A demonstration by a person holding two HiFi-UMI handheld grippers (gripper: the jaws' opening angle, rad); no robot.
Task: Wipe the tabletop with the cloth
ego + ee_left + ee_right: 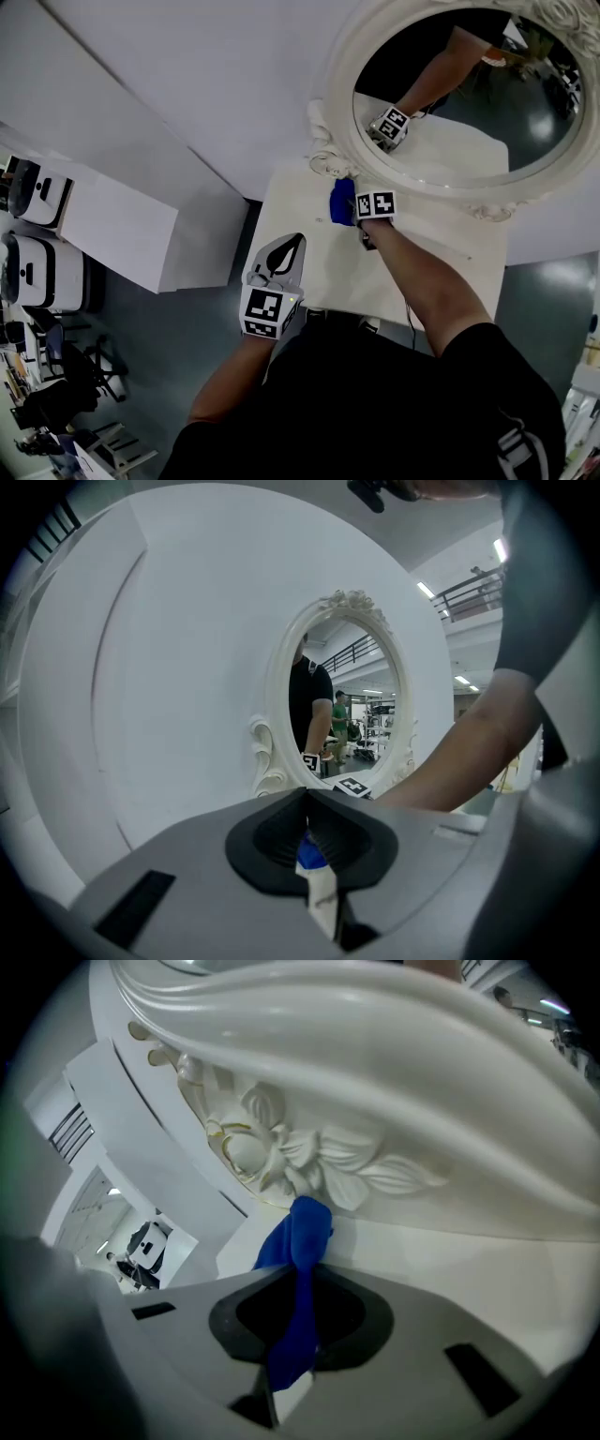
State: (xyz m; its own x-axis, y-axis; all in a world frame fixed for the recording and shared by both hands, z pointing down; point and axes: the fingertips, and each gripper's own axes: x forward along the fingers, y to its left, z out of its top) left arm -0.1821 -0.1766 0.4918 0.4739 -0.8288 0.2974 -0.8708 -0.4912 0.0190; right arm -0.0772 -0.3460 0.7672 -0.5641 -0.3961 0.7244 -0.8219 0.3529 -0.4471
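A blue cloth [341, 201] lies bunched on the white tabletop [427, 255], close to the base of the ornate white mirror [375, 173]. My right gripper [360, 212] is shut on the blue cloth [302, 1234], which hangs out between its jaws just in front of the mirror's carved frame [309, 1152]. My left gripper [295, 242] hovers over the table's near left edge, jaws shut with nothing in them. In the left gripper view the shut jaws point at the mirror [342, 714], and the right forearm [469, 752] crosses on the right.
The big oval mirror [469, 89] leans on the white wall behind the table. A white cord [328, 165] coils by its base. A white cabinet [117, 230] and white machines [36, 195] stand on the dark floor at left.
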